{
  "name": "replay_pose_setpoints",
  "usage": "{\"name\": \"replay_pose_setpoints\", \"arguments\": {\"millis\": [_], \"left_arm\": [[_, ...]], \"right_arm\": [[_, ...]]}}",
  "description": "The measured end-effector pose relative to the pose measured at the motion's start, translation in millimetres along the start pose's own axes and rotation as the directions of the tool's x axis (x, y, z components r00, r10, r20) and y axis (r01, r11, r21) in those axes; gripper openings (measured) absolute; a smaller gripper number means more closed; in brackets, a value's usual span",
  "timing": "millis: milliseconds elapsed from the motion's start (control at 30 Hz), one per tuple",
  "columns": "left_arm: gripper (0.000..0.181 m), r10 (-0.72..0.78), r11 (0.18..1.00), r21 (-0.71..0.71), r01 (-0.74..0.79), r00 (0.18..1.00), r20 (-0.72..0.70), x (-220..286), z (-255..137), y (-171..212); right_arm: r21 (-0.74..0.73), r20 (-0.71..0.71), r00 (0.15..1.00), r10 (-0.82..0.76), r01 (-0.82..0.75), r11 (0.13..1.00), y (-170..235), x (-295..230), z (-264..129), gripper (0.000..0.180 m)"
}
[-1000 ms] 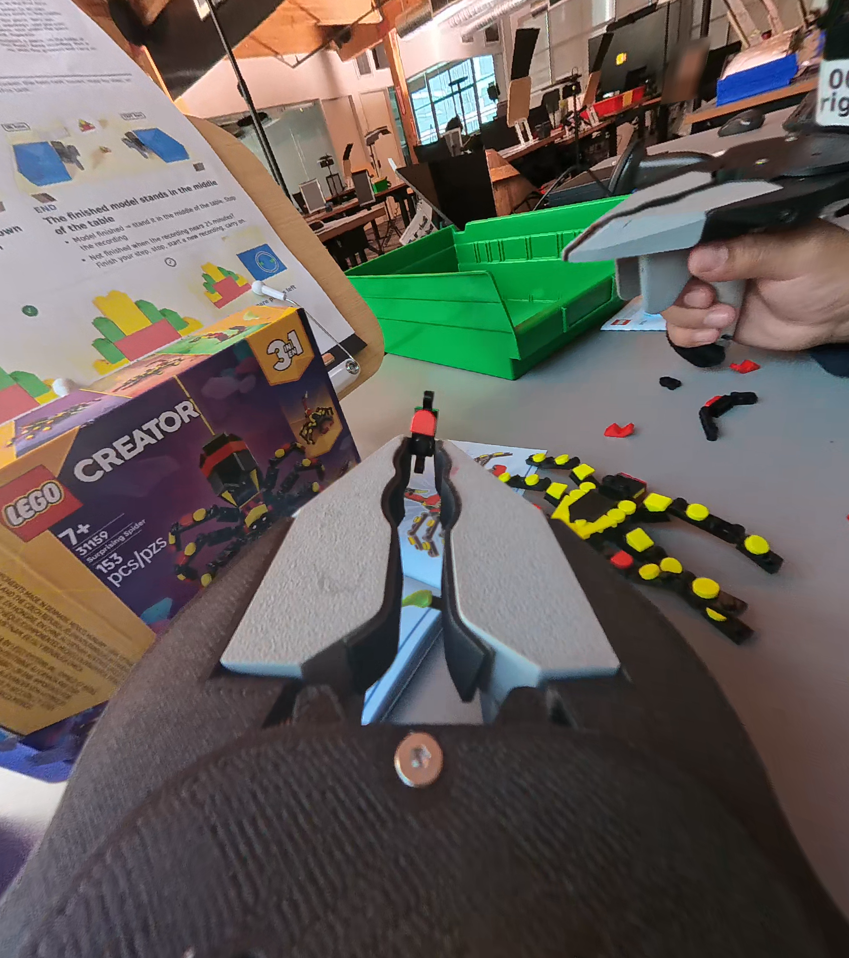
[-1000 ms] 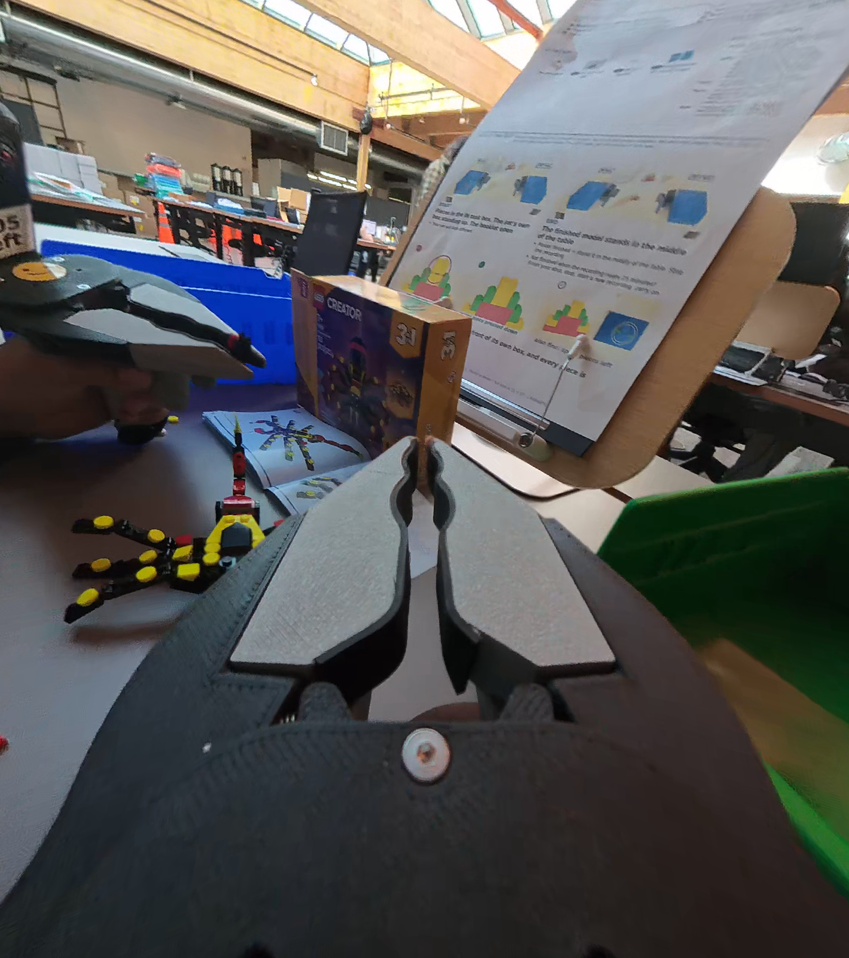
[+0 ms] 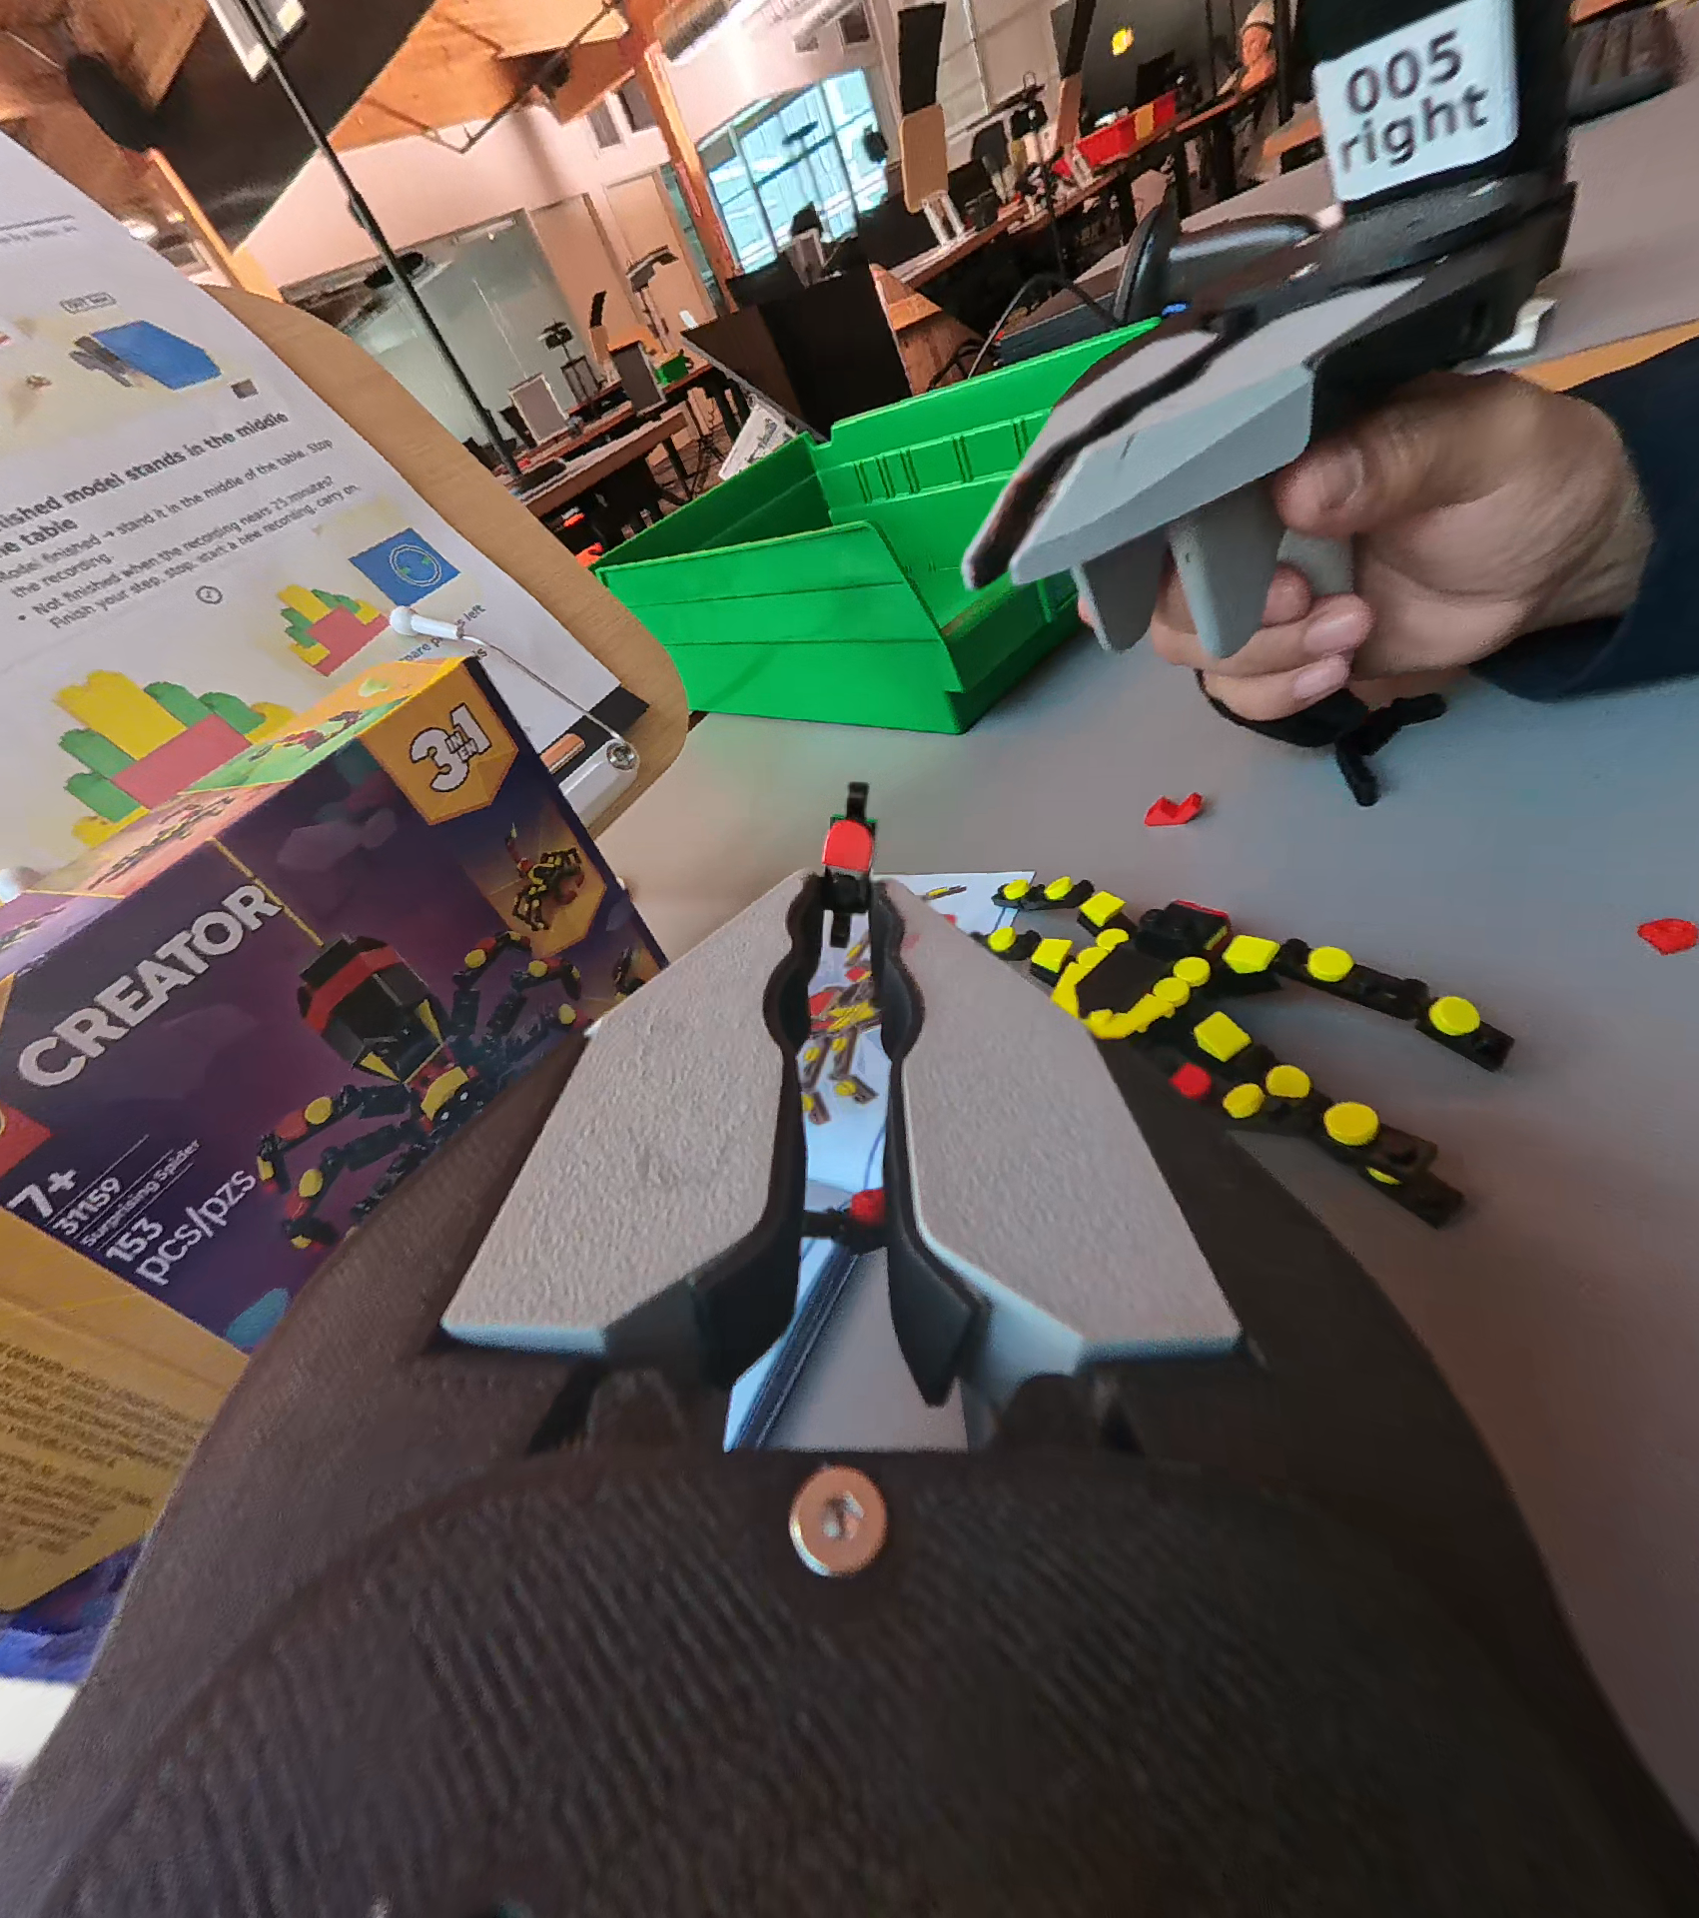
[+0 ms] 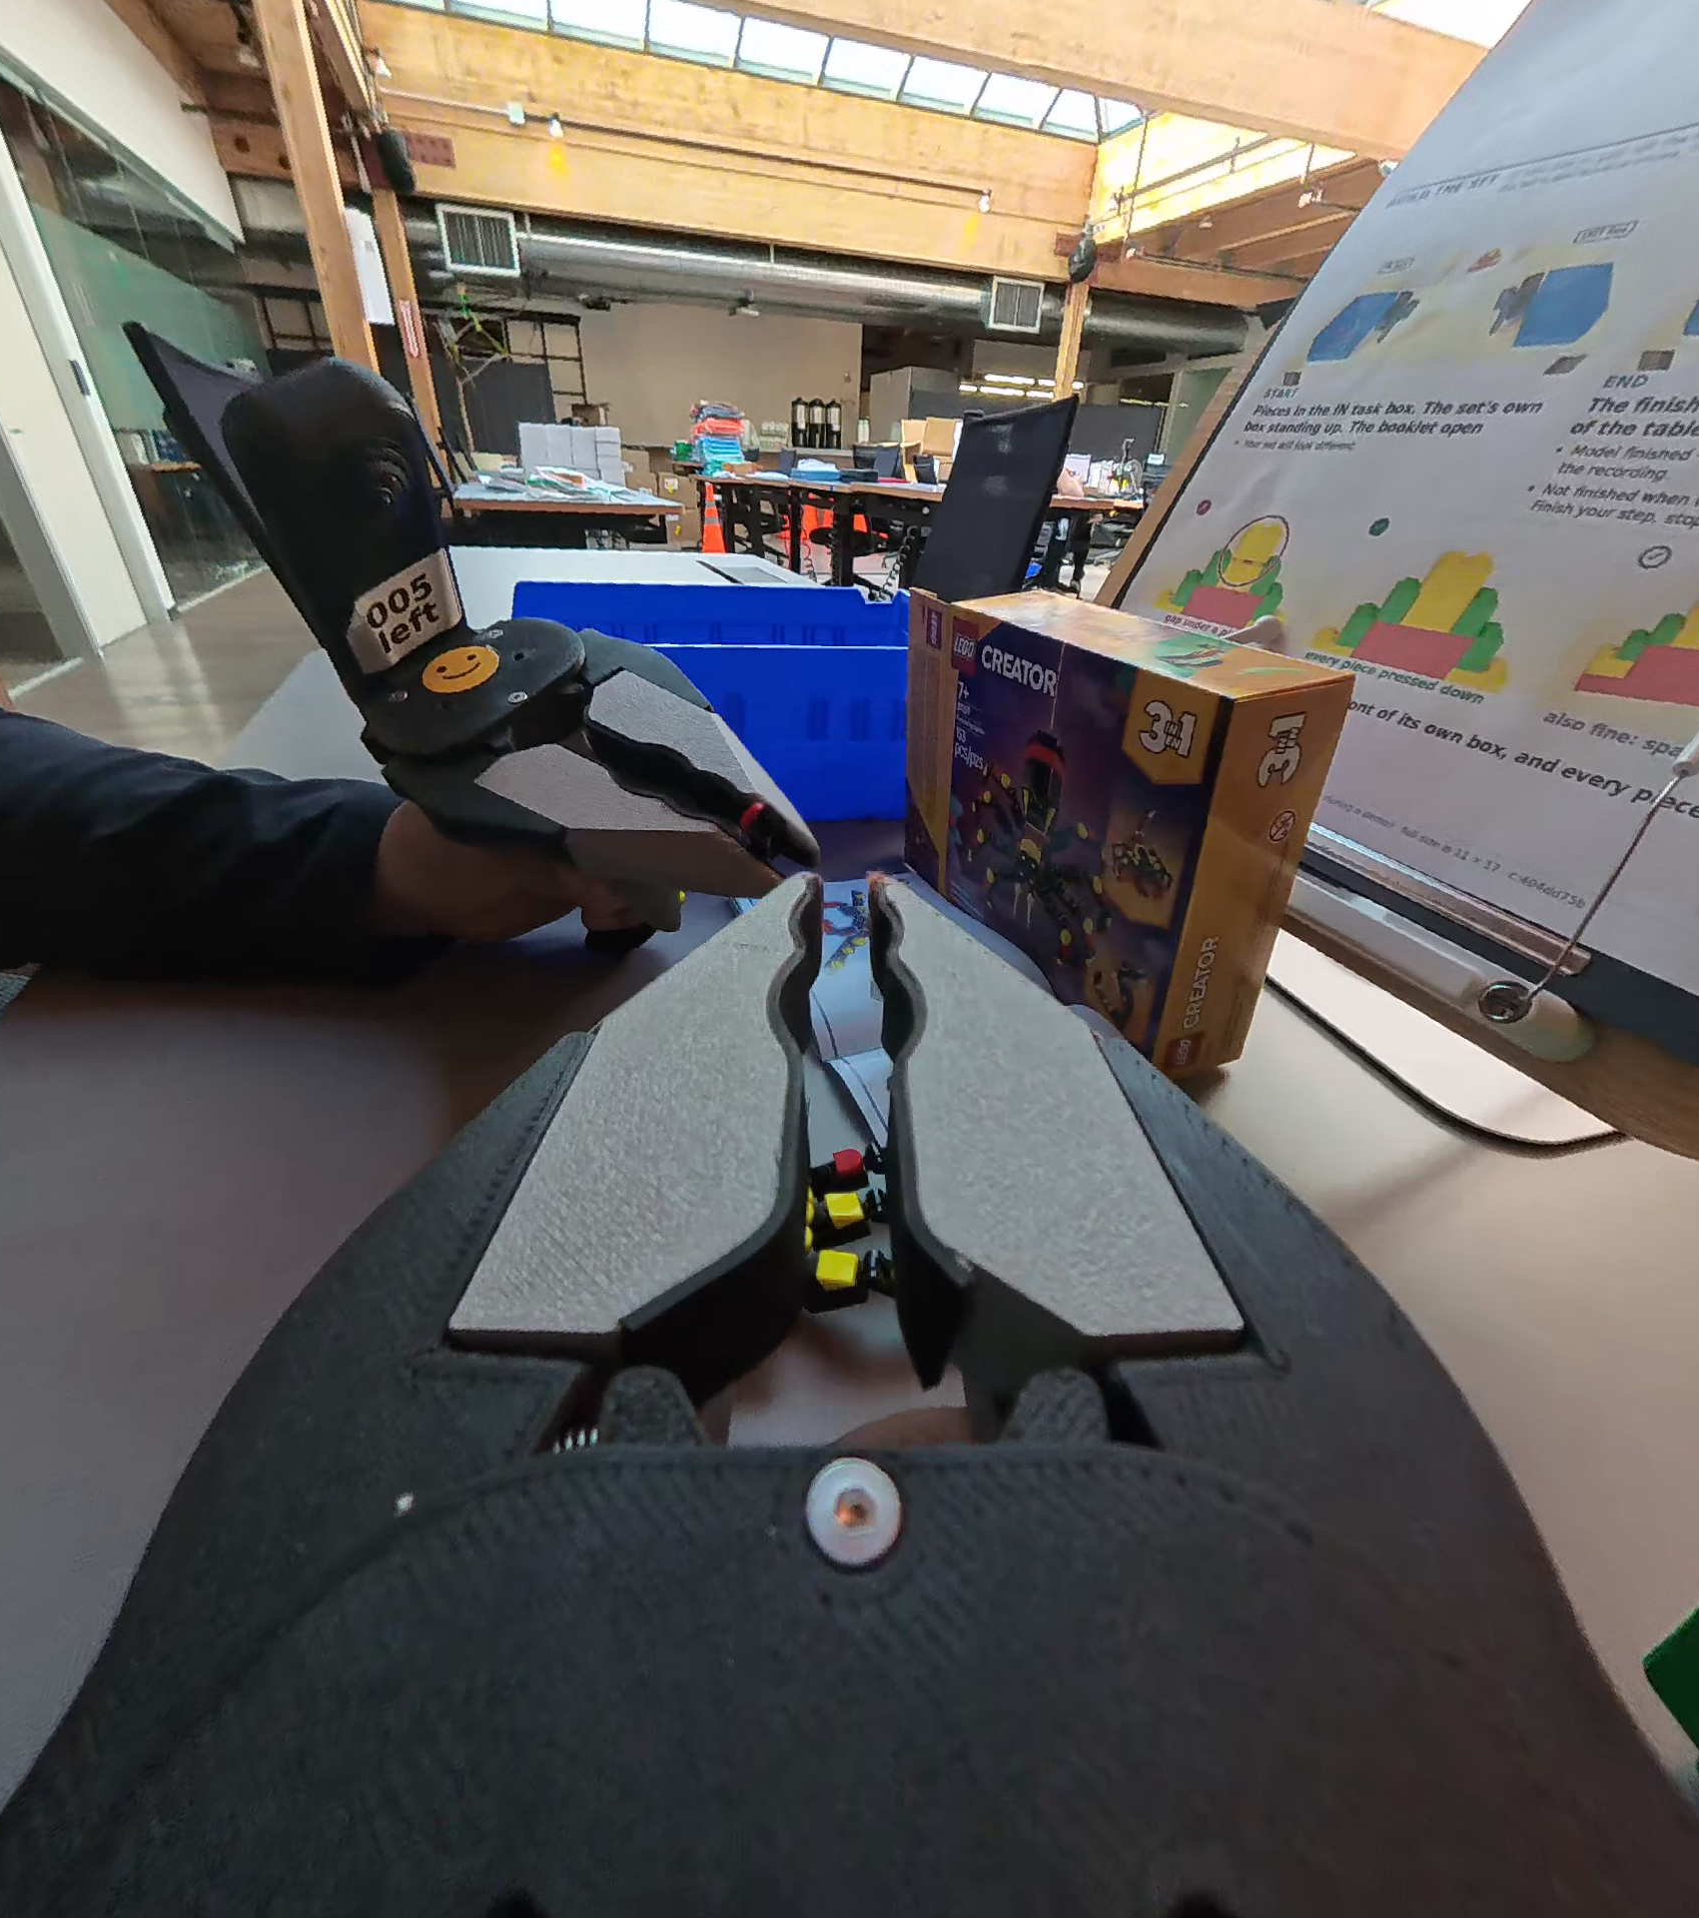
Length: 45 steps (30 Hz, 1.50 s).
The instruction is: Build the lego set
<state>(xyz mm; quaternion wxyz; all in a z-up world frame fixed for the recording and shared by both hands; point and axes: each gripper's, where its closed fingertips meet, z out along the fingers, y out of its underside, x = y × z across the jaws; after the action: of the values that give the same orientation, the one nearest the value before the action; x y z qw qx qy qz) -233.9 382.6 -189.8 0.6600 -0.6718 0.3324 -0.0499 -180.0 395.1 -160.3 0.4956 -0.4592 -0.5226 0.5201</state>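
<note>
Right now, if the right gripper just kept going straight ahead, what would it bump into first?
Probably the open instruction booklet lying on the table ahead of the right gripper, then the blue bin behind it. The left gripper sits just left of that line; depth is unclear.

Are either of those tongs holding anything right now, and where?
The left tongs pinch a small black-and-red Lego piece by its lower black end. The right tongs stand slightly apart, holding nothing.

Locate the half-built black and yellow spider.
In the left wrist view, the spider lies flat on the grey table, right of the left tool, near the booklet.
</note>
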Motion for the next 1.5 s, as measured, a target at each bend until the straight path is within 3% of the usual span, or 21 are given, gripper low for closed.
{"name": "replay_pose_setpoints", "arguments": {"millis": [167,400,700,800,933,1133,1367,1500], "left_arm": [[0.006,-0.026,1.0,0.012,0.026,0.999,-0.018,1.1,-1.3,-1.9],[0.005,-0.105,0.99,0.069,0.119,0.978,-0.179,26.4,-5.4,-19.1],[0.005,-0.006,0.997,0.072,0.026,0.964,-0.265,62.0,-1.9,-26.2],[0.005,0.004,0.997,0.076,0.018,0.959,-0.284,70.2,-1.7,-29.1],[0.005,0.064,0.997,0.048,-0.054,0.97,-0.236,69.8,1.6,-24.2],[0.005,0.019,0.999,0.047,-0.014,0.993,-0.114,44.0,-1.4,-28.9],[0.005,-0.209,0.976,0.005,0.217,0.949,-0.235,45.6,-0.1,-19.1],[0.005,-0.135,0.991,-0.006,0.137,0.966,-0.221,48.4,0.0,-17.1]], "right_arm": [[-0.01,0.019,1.0,-0.012,0.012,1.0,1.1,-5.1,2.3,0.007],[0.05,0.178,0.982,-0.07,0.062,0.997,-12.6,-42.1,0.6,0.011],[0.027,0.244,0.965,-0.095,0.091,0.996,-7.1,-68.8,6.6,0.013],[-0.012,0.217,0.962,-0.163,0.17,0.985,1.6,-71.1,10.5,0.0],[-0.029,0.17,0.941,-0.292,0.301,0.953,6.2,-68.4,10.4,0.0],[-0.033,0.058,0.975,-0.214,0.216,0.976,0.3,-39.0,6.9,0.0],[0.036,0.078,0.993,-0.09,0.088,0.995,-6.1,-38.7,6.8,0.0],[0.012,0.081,0.987,-0.139,0.139,0.99,0.5,-42.0,9.6,0.002]]}}
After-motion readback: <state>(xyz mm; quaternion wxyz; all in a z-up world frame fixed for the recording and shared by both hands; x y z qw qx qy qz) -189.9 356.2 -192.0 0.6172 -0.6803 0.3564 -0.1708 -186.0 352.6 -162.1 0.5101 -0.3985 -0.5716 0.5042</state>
